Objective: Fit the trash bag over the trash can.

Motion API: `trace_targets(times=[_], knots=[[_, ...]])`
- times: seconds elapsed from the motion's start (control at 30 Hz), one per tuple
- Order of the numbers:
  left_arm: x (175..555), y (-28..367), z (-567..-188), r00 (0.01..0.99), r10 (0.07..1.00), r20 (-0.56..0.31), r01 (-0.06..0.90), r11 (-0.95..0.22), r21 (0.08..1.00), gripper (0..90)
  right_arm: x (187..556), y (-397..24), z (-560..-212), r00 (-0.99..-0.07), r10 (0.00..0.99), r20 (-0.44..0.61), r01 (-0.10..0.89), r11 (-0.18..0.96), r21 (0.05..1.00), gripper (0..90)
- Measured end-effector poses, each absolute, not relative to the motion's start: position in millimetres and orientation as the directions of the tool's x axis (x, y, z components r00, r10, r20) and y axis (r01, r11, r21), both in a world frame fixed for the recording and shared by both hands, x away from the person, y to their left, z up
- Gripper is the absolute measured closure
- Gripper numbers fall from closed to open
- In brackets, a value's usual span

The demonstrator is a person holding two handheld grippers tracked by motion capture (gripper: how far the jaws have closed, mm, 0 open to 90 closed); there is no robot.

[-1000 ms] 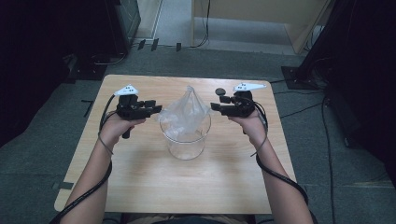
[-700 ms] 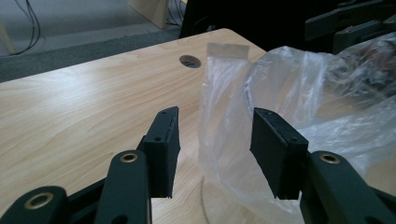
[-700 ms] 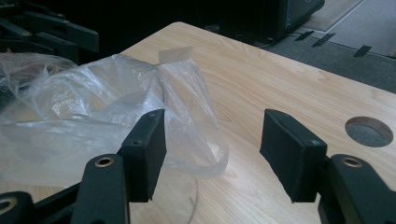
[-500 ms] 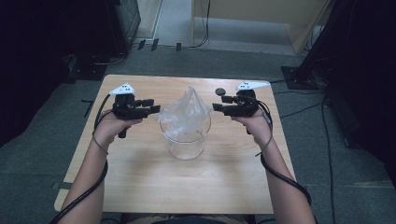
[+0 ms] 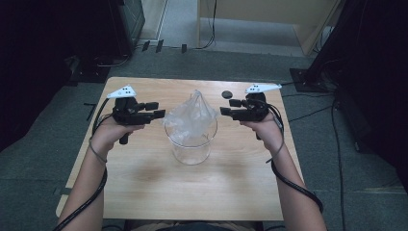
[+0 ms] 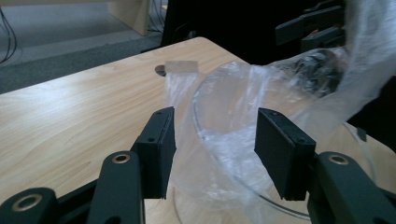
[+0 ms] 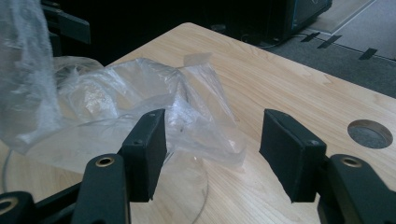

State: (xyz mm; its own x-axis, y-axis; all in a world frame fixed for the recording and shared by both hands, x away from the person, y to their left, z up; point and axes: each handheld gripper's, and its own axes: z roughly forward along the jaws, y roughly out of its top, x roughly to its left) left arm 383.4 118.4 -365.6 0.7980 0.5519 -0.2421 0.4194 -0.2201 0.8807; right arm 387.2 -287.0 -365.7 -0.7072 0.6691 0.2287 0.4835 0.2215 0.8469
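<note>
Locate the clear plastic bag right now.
High view: the plastic bag sits in the clear glass container at table centre, peaking above its rim, between the left gripper and right gripper.

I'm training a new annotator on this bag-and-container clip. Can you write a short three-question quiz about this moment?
1. True or false: the clear plastic bag sits in the glass container.
2. The left gripper has its jaws: A) clamped on the bag, B) apart, pads not pressing the bag.
3. What is set into the table beside the right gripper?

Key: 1 true; 2 B; 3 a round dark hole.
</note>
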Motion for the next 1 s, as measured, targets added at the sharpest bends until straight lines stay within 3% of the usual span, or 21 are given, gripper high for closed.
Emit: trace_targets(times=[0.33,0.73,1.0], knots=[[370,114,-357,0.825,0.496,-0.269,0.413,-0.206,0.887,44.5,374,-291,-357,-0.731,0.646,0.220,0.461,0.230,0.857,41.6],[362,95,-358,0.855,0.476,-0.206,0.370,-0.282,0.885,40.2,361,-282,-351,-0.828,0.548,0.120,0.352,0.341,0.872,38.1],[362,82,-363,0.867,0.462,-0.187,0.356,-0.311,0.881,39.2,362,-270,-355,-0.863,0.493,0.114,0.319,0.356,0.878,36.2]])
